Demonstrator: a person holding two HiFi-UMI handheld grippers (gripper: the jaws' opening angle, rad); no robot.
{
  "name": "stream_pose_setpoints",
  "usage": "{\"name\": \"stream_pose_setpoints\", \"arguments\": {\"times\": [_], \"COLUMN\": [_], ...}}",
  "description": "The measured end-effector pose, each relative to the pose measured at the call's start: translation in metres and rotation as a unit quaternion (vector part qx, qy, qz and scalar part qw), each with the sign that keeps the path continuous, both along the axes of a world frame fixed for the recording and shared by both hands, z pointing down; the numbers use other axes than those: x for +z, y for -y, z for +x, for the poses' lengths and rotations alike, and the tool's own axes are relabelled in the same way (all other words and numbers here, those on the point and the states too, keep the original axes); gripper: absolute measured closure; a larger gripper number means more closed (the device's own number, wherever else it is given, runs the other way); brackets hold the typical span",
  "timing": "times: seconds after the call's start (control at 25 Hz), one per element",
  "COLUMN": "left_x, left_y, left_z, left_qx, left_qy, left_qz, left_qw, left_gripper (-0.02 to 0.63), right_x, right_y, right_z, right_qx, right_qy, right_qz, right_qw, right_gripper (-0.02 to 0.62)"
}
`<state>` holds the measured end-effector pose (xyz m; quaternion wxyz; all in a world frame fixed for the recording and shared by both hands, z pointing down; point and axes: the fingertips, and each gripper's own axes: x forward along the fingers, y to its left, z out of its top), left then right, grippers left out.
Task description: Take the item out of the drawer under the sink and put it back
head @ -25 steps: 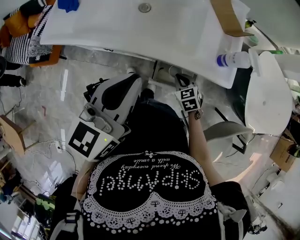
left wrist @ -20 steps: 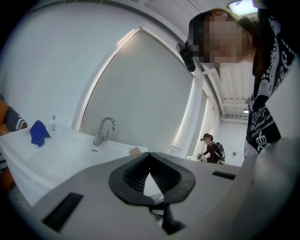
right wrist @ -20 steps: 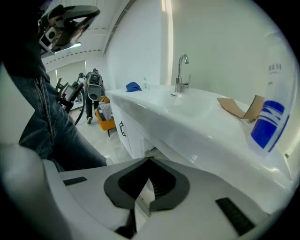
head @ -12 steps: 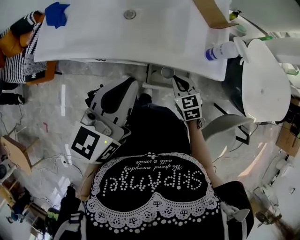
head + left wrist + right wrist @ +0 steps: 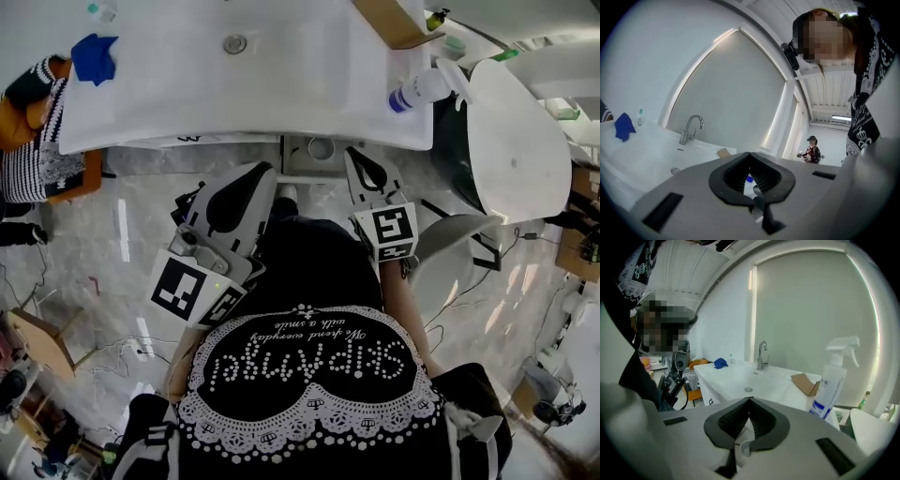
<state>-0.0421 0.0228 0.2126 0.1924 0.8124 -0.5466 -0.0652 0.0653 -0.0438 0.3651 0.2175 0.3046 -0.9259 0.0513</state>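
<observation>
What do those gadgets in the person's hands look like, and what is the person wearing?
The left hand-held gripper and right hand-held gripper are bulky pale grey plastic shells with black ribbed pads lining the jaws. Each carries a white cube printed with black square markers. The person wears a black top with white lace-style print and lettering.

I get bright, even light everywhere. In the head view the glossy white rectangular sink top (image 5: 187,84) is nearly washed out, and the polished grey marble floor (image 5: 122,225) carries pale streaks of glare. Both gripper views bend straight lines and darken to black at the corners. The wide pale window blind (image 5: 811,310) glows softly, and a ceiling strip lamp (image 5: 841,117) shines in the left gripper view.
</observation>
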Motion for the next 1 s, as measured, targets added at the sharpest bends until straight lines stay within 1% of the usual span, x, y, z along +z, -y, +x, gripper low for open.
{"name": "stream_pose_setpoints", "arguments": {"times": [0.08,0.16,0.24,0.36,0.52,0.68,0.84,0.92,1.0], "left_x": [0.000,0.001,0.001,0.002,0.001,0.000,-0.006,-0.006,-0.005], "left_y": [-0.001,-0.002,-0.003,-0.005,-0.004,-0.010,-0.017,-0.014,-0.009], "left_z": [-0.001,-0.001,-0.001,-0.001,0.000,0.001,-0.002,-0.002,-0.002], "left_qx": [-0.002,-0.002,-0.002,0.000,0.005,0.009,0.008,0.007,0.007], "left_qy": [-0.004,-0.006,-0.007,-0.009,-0.010,-0.008,-0.006,-0.006,-0.005], "left_qz": [0.001,0.002,0.003,0.009,0.016,0.019,0.026,0.026,0.027], "left_qw": [1.0000,1.0000,1.0000,0.9999,0.9998,0.9997,0.9996,0.9996,0.9996], "left_gripper": [0.601,0.601,0.601,0.601,0.601,0.601,0.601,0.601,0.601], "right_x": [-0.023,-0.047,-0.067,-0.083,-0.095,-0.110,-0.119,-0.117,-0.117], "right_y": [-0.002,-0.003,-0.003,-0.004,-0.005,-0.016,-0.031,-0.030,-0.028], "right_z": [-0.003,-0.007,-0.011,-0.012,-0.009,-0.010,-0.011,-0.006,0.001], "right_qx": [0.001,0.004,0.010,0.024,0.038,0.035,0.029,0.032,0.043], "right_qy": [0.016,0.044,0.069,0.091,0.108,0.122,0.124,0.122,0.132], "right_qz": [0.022,0.035,0.043,0.044,0.044,0.053,0.075,0.071,0.062], "right_qw": [1.000,0.998,0.997,0.995,0.992,0.991,0.989,0.989,0.988], "right_gripper": [0.578,0.578,0.578,0.578,0.578,0.578,0.578,0.578,0.578]}}
